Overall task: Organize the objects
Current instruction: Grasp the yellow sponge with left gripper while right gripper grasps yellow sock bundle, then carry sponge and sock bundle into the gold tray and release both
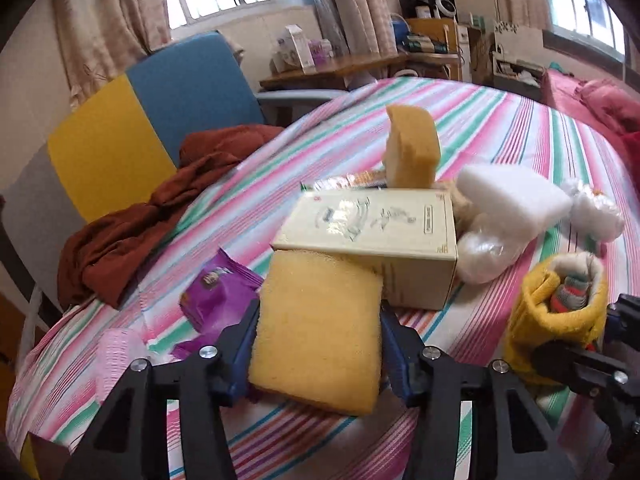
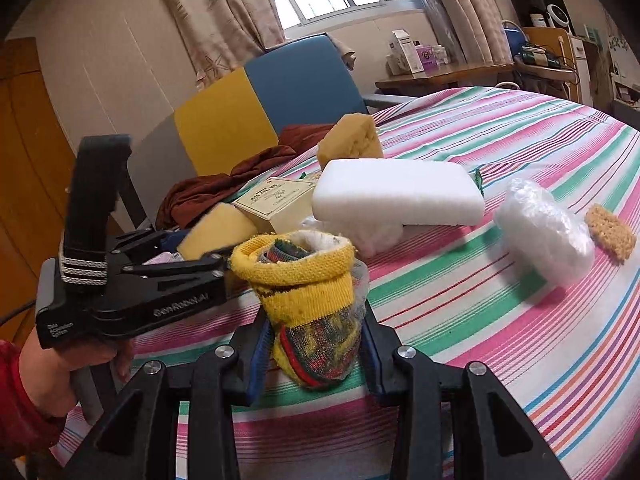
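A flat yellow sponge [image 1: 320,328] sits between the blue pads of my left gripper [image 1: 319,342], which press on both its sides, just in front of a cream box [image 1: 372,232] on the striped bedcover [image 1: 500,128]. My right gripper [image 2: 316,348] is shut on a yellow knitted sock bundle [image 2: 304,280] with red and green fabric rolled inside, held upright. In the right wrist view the left gripper [image 2: 208,260] comes in from the left with its sponge [image 2: 216,228]. The sock [image 1: 560,312] shows at the right of the left wrist view.
Behind the box stand a second yellow sponge [image 1: 412,148], a white foam block [image 1: 516,196] and clear plastic wrap [image 1: 484,252]. A purple packet [image 1: 220,296] and rust-coloured cloth [image 1: 152,216] lie at the left by a blue and yellow chair [image 1: 160,112]. A tan scrub pad [image 2: 610,232] lies far right.
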A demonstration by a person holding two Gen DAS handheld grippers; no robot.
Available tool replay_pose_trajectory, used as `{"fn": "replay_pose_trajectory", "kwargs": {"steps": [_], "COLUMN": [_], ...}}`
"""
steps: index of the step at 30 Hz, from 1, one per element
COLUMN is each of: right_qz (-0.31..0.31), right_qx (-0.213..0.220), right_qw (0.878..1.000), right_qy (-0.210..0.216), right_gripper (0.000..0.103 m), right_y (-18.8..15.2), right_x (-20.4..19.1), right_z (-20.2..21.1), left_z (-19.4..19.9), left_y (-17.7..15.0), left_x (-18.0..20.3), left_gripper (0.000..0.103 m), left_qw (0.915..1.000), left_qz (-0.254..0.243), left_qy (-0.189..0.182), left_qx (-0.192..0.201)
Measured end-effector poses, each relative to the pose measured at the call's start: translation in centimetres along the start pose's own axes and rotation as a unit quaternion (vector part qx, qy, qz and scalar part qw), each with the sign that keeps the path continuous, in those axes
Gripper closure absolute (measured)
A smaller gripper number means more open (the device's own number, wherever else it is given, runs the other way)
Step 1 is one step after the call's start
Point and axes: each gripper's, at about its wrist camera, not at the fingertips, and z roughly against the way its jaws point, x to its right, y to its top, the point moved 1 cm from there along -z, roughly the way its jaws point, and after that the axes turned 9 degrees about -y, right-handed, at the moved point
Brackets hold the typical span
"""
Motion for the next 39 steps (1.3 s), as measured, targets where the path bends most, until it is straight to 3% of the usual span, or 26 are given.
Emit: {"fn": "replay_pose_trajectory", "kwargs": {"steps": [5, 9, 17, 22, 27, 39], "right_qz": [0.02, 0.04, 0.093, 0.129, 0.101, 0.124], "right_qx": [0.005, 0.008, 0.006, -0.001, -0.018, -0.033], "right_qw": [1.0, 0.999, 0.992, 0.984, 0.989, 0.991], "right_qy": [-0.016, -0.031, -0.083, -0.12, -0.105, -0.026], "right_gripper": [0.064, 0.064, 0.064, 0.065, 0.065, 0.065], "right_y": [-0.4, -0.5, -0.6, -0.5, -0.8, -2.5], "right_x": [-0.9, -1.4, -3.1, -4.7, -6.1, -14.5], "right_z": [0.4, 0.4, 0.3, 0.3, 1.0, 2.8], "left_z": [4.5, 9.4, 16.2, 19.2, 22.1, 28.6], "left_y": [-1.6, -4.7, -11.8, -14.0, -15.8, -18.7], "left_x": [-1.5, -2.1, -3.5, -3.9, -5.2, -8.4], "left_gripper": [0.049, 0.049, 0.049, 0.049, 0.049, 0.049], "left_qw": [0.9956, 0.9878, 0.9689, 0.9629, 0.9554, 0.9389], "left_qz": [0.065, 0.111, 0.203, 0.218, 0.235, 0.27], "left_qy": [0.006, 0.0, -0.018, -0.023, -0.017, 0.02], "left_qx": [0.068, 0.108, 0.14, 0.158, 0.178, 0.213]}}
